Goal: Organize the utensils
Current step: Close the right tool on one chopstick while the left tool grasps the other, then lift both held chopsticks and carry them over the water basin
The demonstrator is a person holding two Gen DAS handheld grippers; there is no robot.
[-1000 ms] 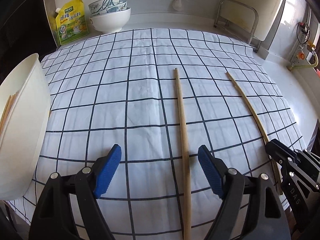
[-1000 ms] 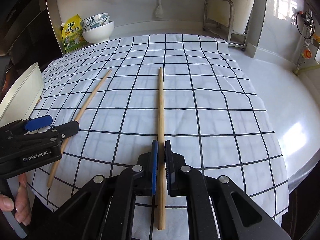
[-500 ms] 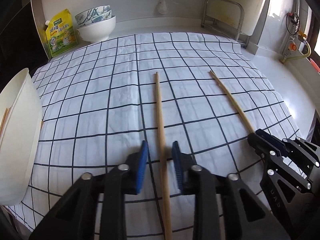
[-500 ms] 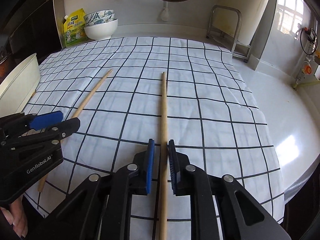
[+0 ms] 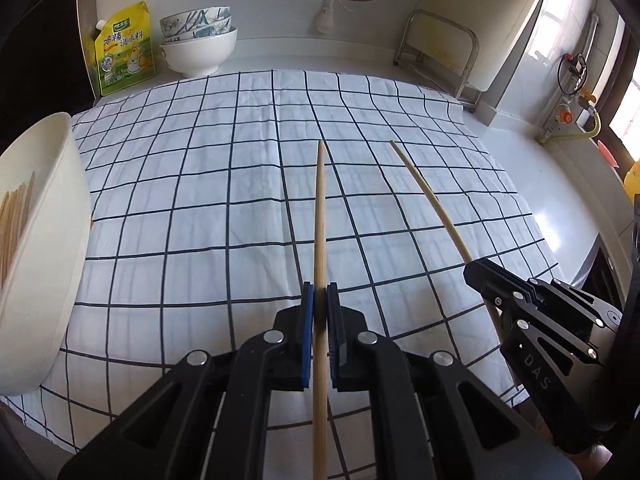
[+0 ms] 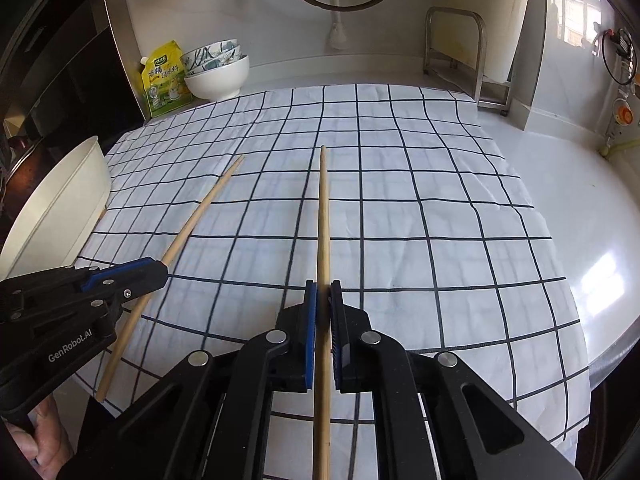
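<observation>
While L gripper (image 5: 320,300) clamps one chopstick (image 5: 320,220), R gripper (image 6: 323,296) clamps other chopstick (image 6: 323,220)

walls: white (image 6: 208,8) | counter: glossy white (image 6: 560,184) | window: bright daylight, right (image 6: 576,8)

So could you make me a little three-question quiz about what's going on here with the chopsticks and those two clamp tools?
1. True or false: each gripper is shut on a chopstick of its own.
2. What lies in the big white tub left of the checked cloth?
A. spoons
B. wooden sticks
C. forks
3. Fill in: behind the cloth, by the yellow pouch, stand stacked ____.

Key:
1. True: the left gripper clamps the left chopstick, the right gripper the right chopstick.
2. B
3. bowls
</observation>
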